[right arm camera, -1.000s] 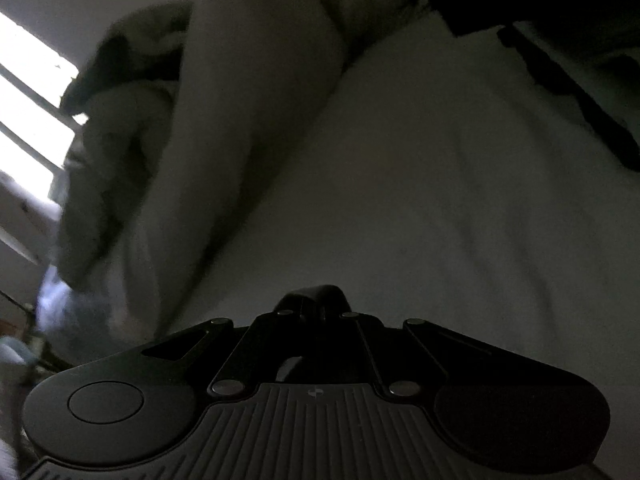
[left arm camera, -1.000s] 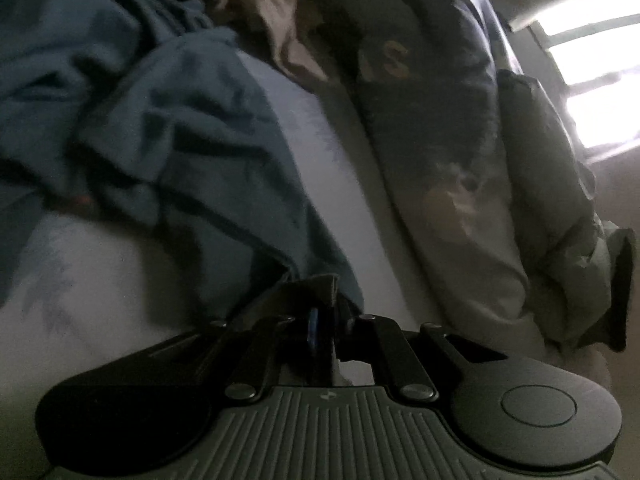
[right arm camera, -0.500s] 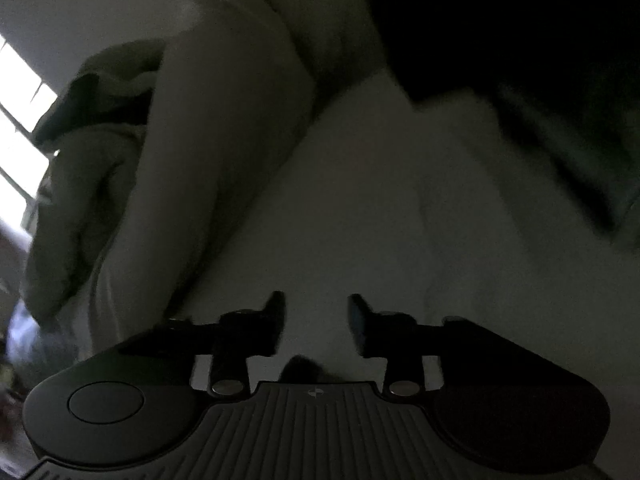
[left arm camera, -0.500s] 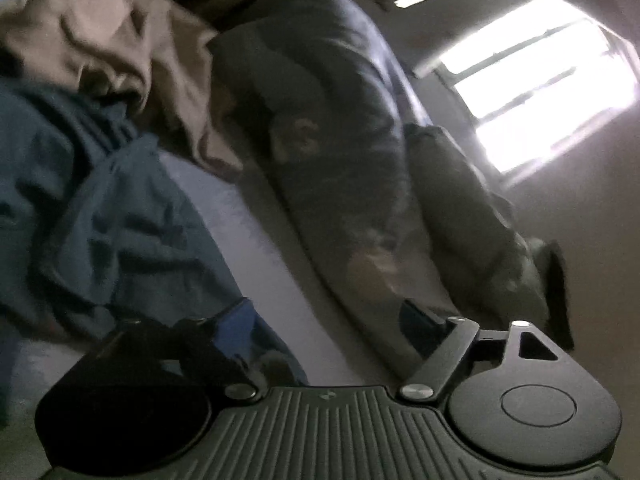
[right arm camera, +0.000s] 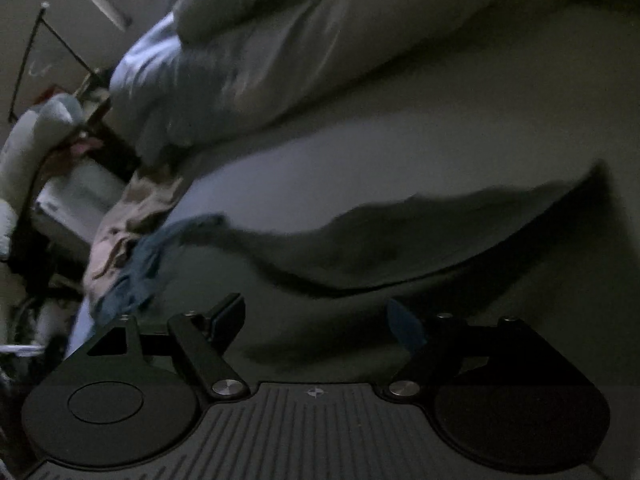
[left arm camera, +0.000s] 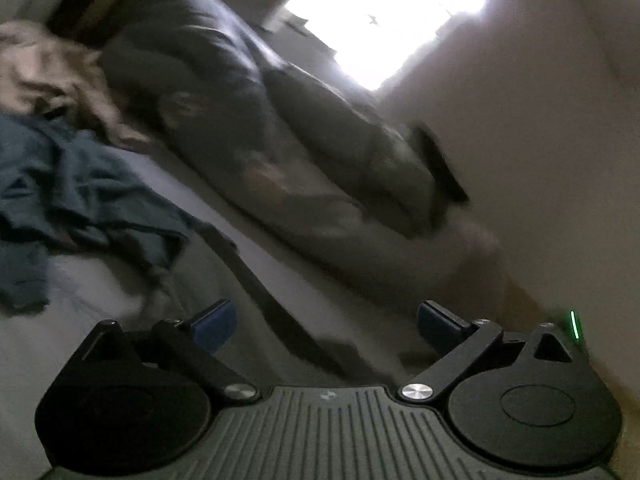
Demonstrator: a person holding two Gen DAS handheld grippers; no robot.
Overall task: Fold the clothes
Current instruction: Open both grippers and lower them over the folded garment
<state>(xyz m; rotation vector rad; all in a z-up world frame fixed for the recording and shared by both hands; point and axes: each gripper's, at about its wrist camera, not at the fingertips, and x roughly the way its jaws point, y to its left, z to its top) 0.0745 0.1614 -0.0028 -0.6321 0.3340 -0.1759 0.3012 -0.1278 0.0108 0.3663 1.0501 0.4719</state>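
Both grippers have let go and pulled back: dark garment (right arm camera: 400, 240) lies flat at twelve o'clock of the right gripper (right arm camera: 316, 324), jaws spread; left gripper (left arm camera: 324, 326) spread too, blue clothes (left arm camera: 80, 200) at ten o'clock.

- The blue garment (left arm camera: 80, 196) ahead and to the left of the left tongs (left arm camera: 324, 326) runs off the picture's left edge, so its full shape cannot be told.
- The tan garment (left arm camera: 52, 76) beyond it is smeared by motion blur and also cut by the left edge.
- The rolled bedding (left arm camera: 248, 128) ahead of the left tongs is blurred; its pattern cannot be read.
- The window (left arm camera: 396, 12) is blown out to white.
- In the right wrist view, the dark cloth (right arm camera: 400, 248) just ahead of the right tongs (right arm camera: 316, 322) lies in deep shadow; what kind of garment it is cannot be told.
- The clutter (right arm camera: 52, 152) far left of the right tongs is too dim and small to identify.
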